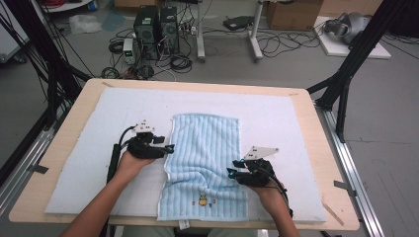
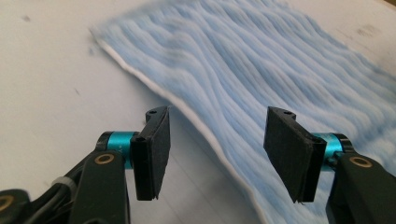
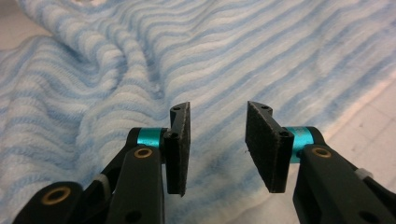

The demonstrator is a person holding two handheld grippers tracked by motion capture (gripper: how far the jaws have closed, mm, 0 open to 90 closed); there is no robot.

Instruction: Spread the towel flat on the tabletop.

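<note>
A light blue striped towel (image 1: 205, 140) lies lengthwise on the mat, bunched into folds near its front half, with a small embroidered figure (image 1: 202, 200) by the near hem. My left gripper (image 1: 170, 148) hovers at the towel's left edge, jaws open. In the left gripper view the towel's white-trimmed edge (image 2: 187, 109) runs between the open left gripper (image 2: 217, 149), with no pad touching it. My right gripper (image 1: 234, 168) sits over the towel's right side, jaws open. In the right gripper view the open right gripper (image 3: 217, 144) stands above the rippled towel (image 3: 233, 51), empty.
A pale blue mat (image 1: 89, 158) covers most of the wooden table (image 1: 59, 143). Black frame posts (image 1: 346, 74) stand at both back corners. Computer towers (image 1: 155, 29) and loose cables lie on the floor beyond the far edge.
</note>
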